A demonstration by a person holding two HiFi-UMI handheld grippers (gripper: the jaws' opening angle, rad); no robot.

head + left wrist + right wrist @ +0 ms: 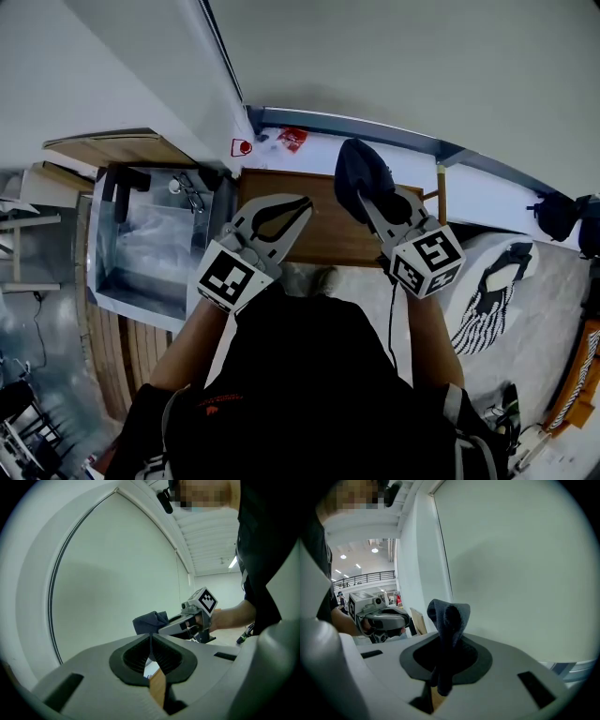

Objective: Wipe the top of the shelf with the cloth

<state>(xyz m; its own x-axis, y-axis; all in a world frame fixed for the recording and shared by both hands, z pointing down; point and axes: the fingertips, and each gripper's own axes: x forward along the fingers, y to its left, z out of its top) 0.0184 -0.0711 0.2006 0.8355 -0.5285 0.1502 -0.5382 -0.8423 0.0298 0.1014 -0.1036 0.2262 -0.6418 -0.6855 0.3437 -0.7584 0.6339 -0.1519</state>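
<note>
Cloth (449,620) juts forward | clamped by right hand-held gripper (378,212) | left hand-held gripper (151,641) closed

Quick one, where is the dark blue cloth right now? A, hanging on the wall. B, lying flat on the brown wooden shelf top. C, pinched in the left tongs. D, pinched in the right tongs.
D: the right gripper view shows the dark blue cloth bunched up between the right tongs, which are shut on it, while the left tongs are closed together with nothing in them.
</note>
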